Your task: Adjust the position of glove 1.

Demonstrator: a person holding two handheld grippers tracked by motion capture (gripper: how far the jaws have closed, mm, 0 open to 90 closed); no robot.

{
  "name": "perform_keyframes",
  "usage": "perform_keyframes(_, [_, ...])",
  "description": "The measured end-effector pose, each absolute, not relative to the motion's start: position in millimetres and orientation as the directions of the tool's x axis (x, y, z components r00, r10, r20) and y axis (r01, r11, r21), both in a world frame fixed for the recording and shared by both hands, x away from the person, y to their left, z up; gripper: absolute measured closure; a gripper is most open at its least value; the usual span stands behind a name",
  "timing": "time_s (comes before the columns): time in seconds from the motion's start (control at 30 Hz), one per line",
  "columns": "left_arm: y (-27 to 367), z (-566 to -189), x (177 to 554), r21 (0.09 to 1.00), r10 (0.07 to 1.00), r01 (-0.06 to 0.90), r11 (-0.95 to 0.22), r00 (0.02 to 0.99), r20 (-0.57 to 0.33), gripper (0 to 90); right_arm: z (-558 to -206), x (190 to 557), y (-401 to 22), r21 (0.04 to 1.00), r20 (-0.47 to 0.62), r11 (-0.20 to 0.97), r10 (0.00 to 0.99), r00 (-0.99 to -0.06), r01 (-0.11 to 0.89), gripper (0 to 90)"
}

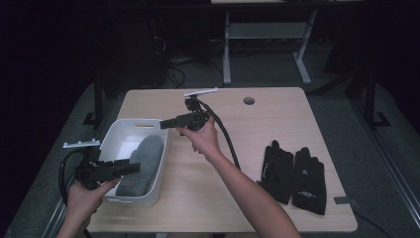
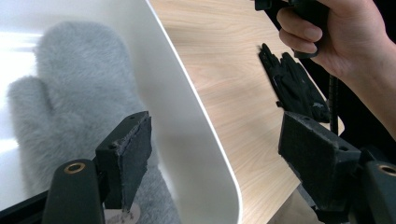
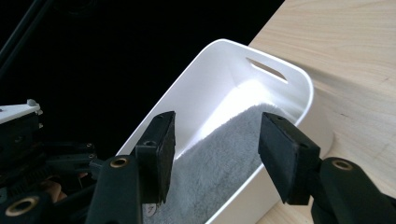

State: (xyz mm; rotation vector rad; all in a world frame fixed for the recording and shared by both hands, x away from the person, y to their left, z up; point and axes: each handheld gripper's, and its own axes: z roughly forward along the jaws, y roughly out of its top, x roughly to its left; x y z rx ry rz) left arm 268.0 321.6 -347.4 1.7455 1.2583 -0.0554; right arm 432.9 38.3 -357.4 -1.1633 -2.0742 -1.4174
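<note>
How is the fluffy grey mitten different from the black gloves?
The grey mitten lies inside the white bin; the black gloves lie on the bare table. The mitten is fuzzy and pale, while the gloves are smooth and dark. The mitten has just a thumb, but the gloves have separate fingers. Neither gripper holds either.

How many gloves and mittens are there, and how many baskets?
Grey fluffy mitten: 1, lying in the bin
Black gloves: 2, side by side on the table
White bin: 1
Total: 4 things
</note>
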Motion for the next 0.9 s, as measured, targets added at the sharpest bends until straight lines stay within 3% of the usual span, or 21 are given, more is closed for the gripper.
perform_keyframes(0.9, [286.4, -343.4, 279.3, 0.657, 0.681, 0.750, -0.078, 0.521, -0.514, 25.3, -356.7, 427.9, -11.3, 0.583, 0.712, 0.097, 0.419, -0.564, 0.807, 43.7])
